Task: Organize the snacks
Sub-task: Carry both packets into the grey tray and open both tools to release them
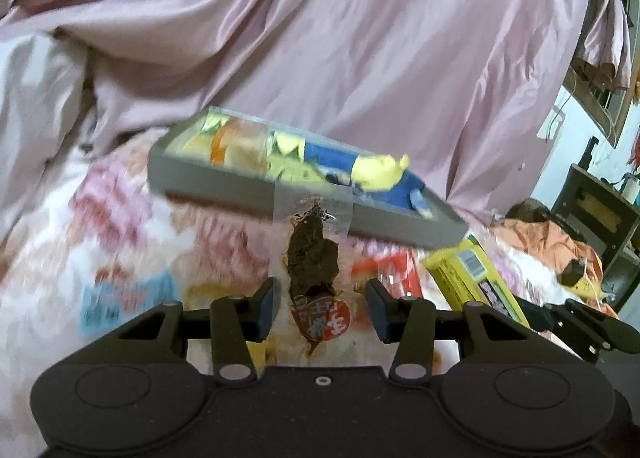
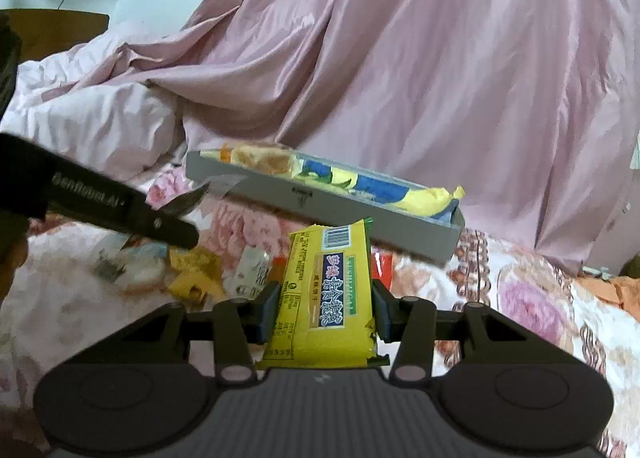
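Note:
A clear packet of brown dried meat (image 1: 312, 258) stands upright between the fingers of my left gripper (image 1: 320, 290), which is shut on its edges and holds it above the bed. My right gripper (image 2: 324, 294) is shut on a yellow biscuit packet (image 2: 316, 322), gripped across its width. Just beyond both lies a long grey tray (image 1: 224, 178) (image 2: 320, 198) filled with yellow, orange and blue snack packs. The left gripper (image 2: 188, 214) shows at the left of the right wrist view. The yellow packet (image 1: 472, 270) shows at the right of the left wrist view.
Loose snacks lie on the floral bedspread (image 2: 528, 298): a red packet (image 1: 392, 270), a yellow wrapper (image 2: 196, 274) and a white one (image 2: 252, 270). A pink sheet (image 1: 360, 38) rises behind the tray. Orange cloth (image 1: 548, 238) and dark furniture (image 1: 592, 210) are at the right.

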Motion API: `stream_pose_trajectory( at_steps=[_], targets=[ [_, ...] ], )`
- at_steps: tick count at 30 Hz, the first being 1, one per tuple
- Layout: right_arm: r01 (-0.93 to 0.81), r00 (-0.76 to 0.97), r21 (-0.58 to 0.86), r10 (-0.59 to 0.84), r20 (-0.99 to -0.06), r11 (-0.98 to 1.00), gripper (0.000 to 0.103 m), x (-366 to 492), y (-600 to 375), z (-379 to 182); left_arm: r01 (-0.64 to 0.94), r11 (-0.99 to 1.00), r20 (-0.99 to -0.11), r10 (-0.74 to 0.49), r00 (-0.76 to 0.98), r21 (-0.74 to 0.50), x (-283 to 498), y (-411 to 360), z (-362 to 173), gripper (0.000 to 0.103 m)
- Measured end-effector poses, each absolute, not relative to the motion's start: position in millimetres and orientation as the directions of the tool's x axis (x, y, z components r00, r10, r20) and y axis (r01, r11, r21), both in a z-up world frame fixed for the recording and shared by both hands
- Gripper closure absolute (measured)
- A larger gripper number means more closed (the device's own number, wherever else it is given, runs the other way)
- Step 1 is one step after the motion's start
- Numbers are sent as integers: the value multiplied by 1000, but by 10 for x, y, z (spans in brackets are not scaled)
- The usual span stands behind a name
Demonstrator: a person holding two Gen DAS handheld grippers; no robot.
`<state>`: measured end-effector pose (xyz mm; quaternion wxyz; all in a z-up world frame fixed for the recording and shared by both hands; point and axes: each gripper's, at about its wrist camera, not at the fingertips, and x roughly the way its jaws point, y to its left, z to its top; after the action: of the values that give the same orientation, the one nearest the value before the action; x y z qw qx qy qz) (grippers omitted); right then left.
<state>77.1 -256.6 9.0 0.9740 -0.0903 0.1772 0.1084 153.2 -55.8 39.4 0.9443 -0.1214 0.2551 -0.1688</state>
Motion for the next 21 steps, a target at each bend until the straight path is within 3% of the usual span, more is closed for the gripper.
stream_pose_trajectory(
  at_steps=[13, 21],
  targets=[
    [-244, 938, -185, 183, -295, 952, 52, 1522, -2841, 513, 227, 933, -377, -324, 868, -279, 2521, -788, 892, 54],
    [-192, 950, -137, 149, -273, 972, 52, 2157, -2946, 598, 206, 936, -402, -311, 861, -284, 3013, -945, 869, 54]
  ],
)
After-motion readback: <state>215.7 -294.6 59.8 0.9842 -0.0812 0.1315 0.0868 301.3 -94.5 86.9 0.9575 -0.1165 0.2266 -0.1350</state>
